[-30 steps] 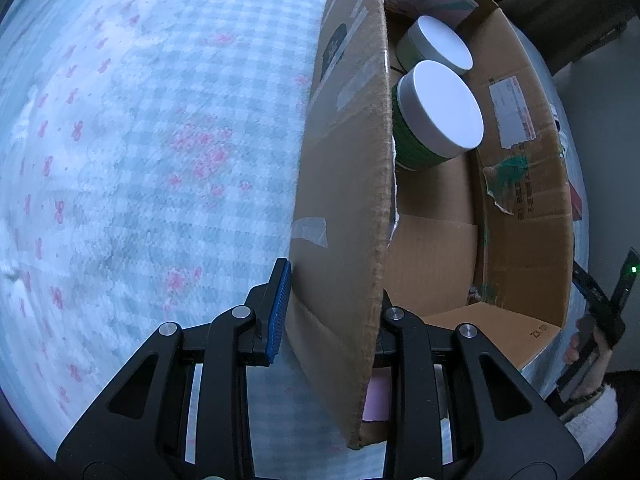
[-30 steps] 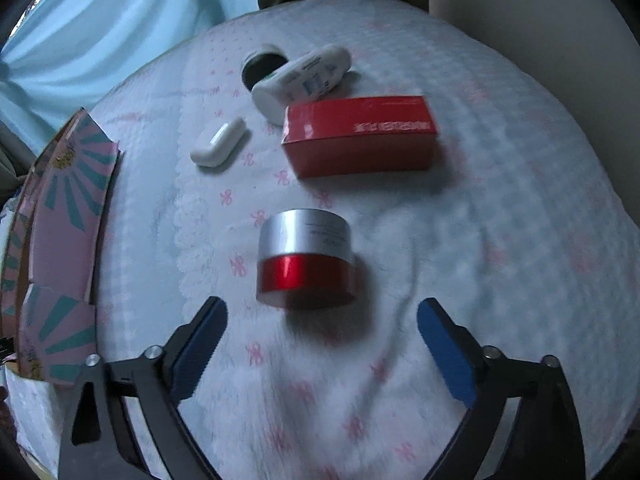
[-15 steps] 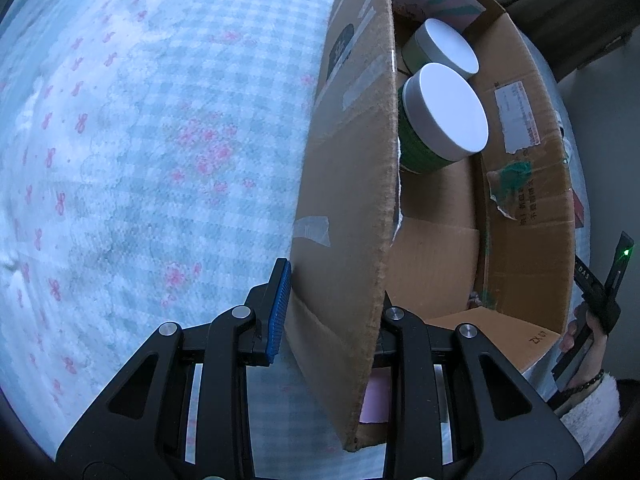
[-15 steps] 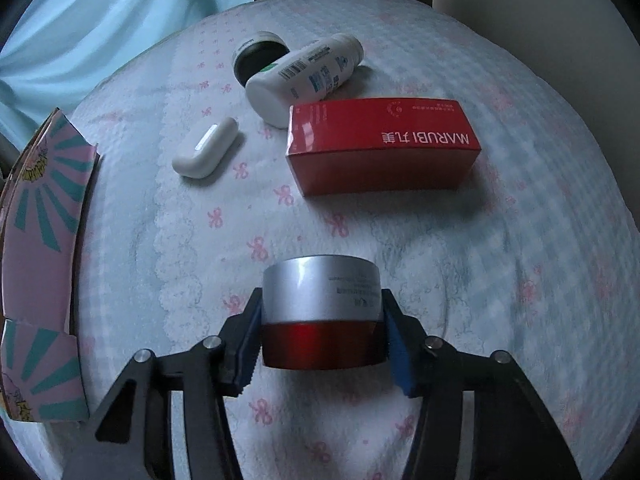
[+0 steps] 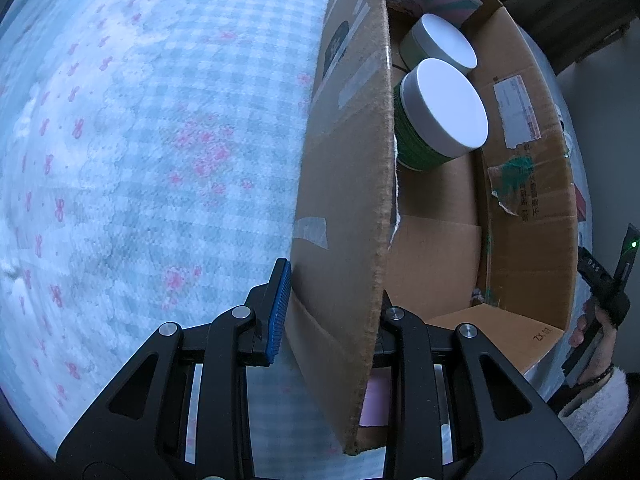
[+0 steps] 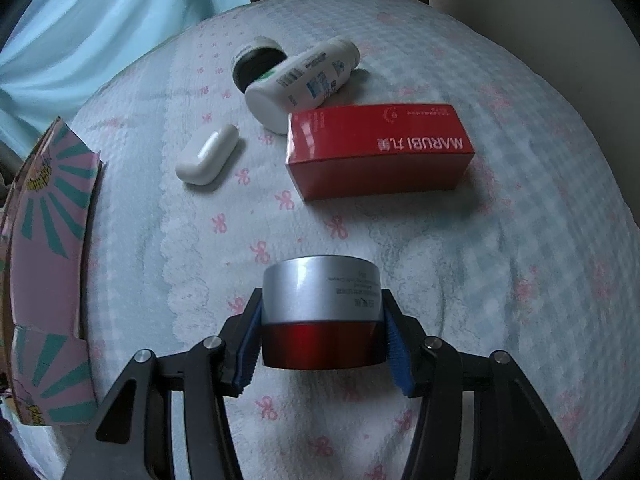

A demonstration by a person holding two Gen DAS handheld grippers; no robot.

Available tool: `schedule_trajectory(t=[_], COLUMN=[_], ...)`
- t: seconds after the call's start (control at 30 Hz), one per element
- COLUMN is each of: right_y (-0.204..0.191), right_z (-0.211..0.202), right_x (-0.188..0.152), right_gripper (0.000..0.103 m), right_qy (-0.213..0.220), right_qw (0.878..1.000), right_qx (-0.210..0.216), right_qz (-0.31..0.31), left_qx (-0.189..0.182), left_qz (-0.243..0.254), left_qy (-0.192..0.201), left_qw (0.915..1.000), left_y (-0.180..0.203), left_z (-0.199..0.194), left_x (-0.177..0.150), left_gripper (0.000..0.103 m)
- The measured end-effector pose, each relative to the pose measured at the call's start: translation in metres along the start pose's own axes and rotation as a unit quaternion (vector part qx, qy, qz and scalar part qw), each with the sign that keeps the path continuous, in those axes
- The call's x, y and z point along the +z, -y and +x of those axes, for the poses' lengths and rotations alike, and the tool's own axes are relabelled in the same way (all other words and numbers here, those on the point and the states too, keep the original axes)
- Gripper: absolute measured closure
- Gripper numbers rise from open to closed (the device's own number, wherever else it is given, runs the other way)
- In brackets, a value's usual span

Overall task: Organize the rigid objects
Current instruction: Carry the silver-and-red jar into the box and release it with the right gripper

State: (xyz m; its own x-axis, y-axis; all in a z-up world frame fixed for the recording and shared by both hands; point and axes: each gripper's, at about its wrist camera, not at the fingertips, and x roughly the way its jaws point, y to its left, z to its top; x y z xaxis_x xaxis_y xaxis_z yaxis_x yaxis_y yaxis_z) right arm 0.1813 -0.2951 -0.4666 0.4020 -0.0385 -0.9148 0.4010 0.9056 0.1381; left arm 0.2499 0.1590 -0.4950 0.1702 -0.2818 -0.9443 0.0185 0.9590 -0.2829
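Red jar (image 6: 322,316) pinched in right gripper (image 6: 322,344); left gripper (image 5: 332,312) clamped on cardboard box (image 5: 344,184) flap

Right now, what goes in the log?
left fingers: shut on box flap | right fingers: shut on red jar | jar: on bedspread

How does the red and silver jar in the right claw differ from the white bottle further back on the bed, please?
The red and silver jar stands upright, squat and wide; the white bottle lies on its side, longer and slimmer. The jar is clamped between the right claw pads; the bottle lies free, beside the red box. Both are round containers.
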Motion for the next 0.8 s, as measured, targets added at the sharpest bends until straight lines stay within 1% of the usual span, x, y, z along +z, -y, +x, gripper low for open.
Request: schedule_trajectory(t=[0.17,0.3,0.47,0.57,0.67,0.8], right_y=[-0.004,-0.012,-0.033,-0.052,-0.08,-0.125], right_z=[-0.021,-0.046,-0.085,-0.108,-0.13,-0.147], right_x=[0.011,0.026,0.049,0.064,0.074,0.086], right_gripper=[0.053,0.053,0.053,0.053,0.053,0.053], right_qy=[0.004,0.018,0.034,0.044,0.05,0.051], right_qw=[1.0,1.0,0.999,0.999,0.998,0.997], right_qx=[0.011,0.012,0.011,0.014,0.026,0.054], right_qz=[0.011,0.012,0.006,0.0,-0.012,-0.028], left_qx=[-0.006,-0.01,-0.008,-0.012,-0.02,-0.016], left_qz=[0.002,0.007,0.021,0.023,0.024,0.033], left_qy=[-0.001,-0.005,-0.011,-0.013,-0.014,-0.015], left_qw=[1.0,0.9999,0.9997,0.9996,0.9994,0.9992], left_y=[-0.004,-0.007,-0.005,-0.004,-0.007,-0.007], left_z=[-0.001,0.0,0.0,0.0,-0.001,-0.001], left_x=[0.002,0.005,0.007,0.009,0.011,0.013], left_gripper=[0.079,0.079,0.079,0.079,0.079,0.079])
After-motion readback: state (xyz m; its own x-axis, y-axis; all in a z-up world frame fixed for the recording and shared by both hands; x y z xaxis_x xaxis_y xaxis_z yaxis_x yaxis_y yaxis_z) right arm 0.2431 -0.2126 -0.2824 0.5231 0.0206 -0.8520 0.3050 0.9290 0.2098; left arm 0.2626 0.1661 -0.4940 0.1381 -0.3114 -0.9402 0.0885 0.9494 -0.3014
